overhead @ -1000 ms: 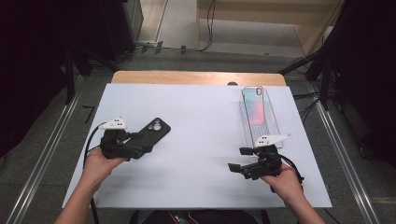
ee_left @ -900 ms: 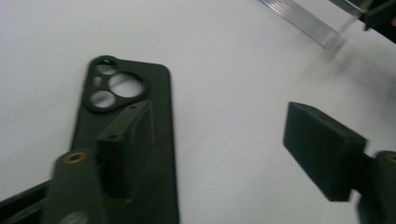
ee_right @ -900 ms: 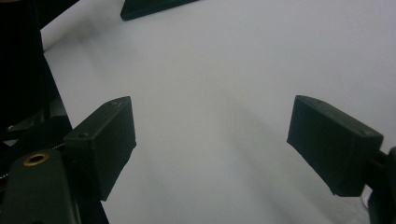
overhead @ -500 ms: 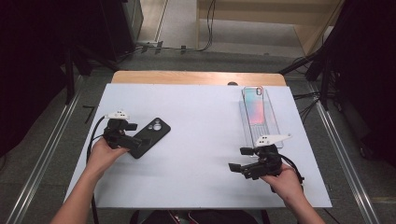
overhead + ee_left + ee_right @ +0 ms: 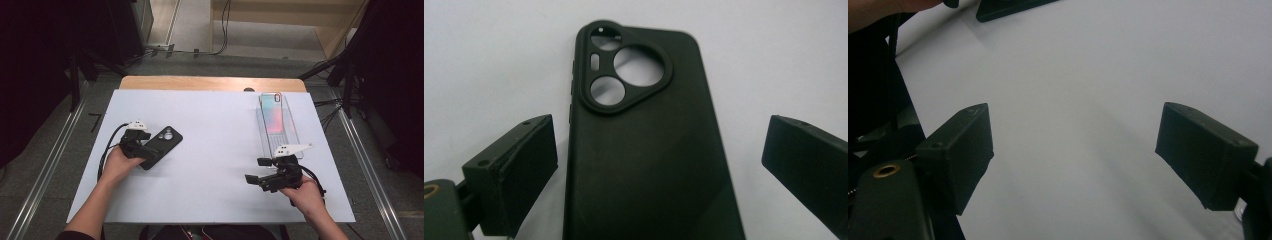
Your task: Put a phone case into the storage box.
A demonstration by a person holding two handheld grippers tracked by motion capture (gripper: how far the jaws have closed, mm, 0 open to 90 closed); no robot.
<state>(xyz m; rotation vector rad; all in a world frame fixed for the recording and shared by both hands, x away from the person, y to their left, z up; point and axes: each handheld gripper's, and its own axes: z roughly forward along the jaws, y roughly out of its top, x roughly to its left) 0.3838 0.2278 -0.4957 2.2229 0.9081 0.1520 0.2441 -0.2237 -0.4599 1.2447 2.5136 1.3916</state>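
Left gripper view: left claw [image 5: 659, 170] stood open astride the case [image 5: 644, 150], untouched; closing squarely on its edges seemed best.

Bare table [image 5: 215, 150] lies between black case [image 5: 160, 147] and tray [image 5: 292, 135] (both at the edges).

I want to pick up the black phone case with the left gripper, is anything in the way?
Nothing visible. The black phone case lies flat on the white table, between the open jaws of the left gripper, pads clear of it.
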